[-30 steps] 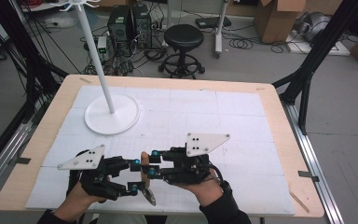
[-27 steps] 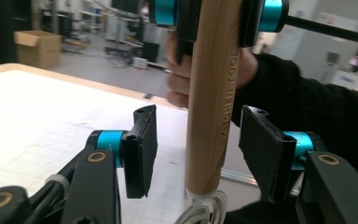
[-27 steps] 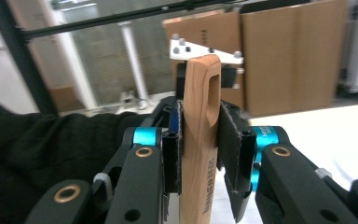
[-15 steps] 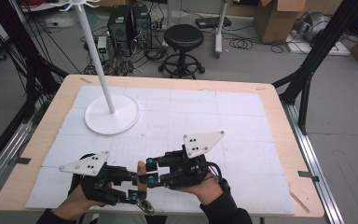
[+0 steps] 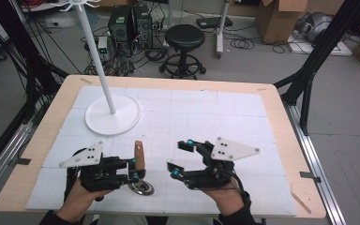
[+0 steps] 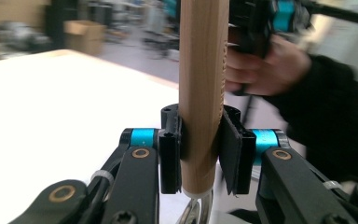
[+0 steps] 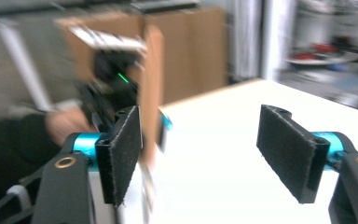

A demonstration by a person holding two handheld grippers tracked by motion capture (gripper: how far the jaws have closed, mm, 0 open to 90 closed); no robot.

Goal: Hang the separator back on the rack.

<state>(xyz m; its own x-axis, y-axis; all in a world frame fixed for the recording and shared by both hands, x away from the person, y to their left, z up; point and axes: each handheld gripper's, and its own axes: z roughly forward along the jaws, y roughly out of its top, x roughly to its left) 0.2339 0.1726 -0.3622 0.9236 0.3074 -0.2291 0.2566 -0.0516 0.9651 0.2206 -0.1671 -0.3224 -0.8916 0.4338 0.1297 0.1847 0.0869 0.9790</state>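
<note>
Left gripper point(image 5: 133, 169), level above the table's point(image 5: 281, 112) near edge, clamps the lower part of an upright wooden handle point(image 5: 139, 155); the left gripper view shows both pads flat against the wood and wire loops below. Right gripper point(image 5: 180, 157), jaws just opened and holding nothing, stands apart beside it. Bare white mat lies ahead; the white stand base point(image 5: 113, 115) sits toward the far left.
</note>
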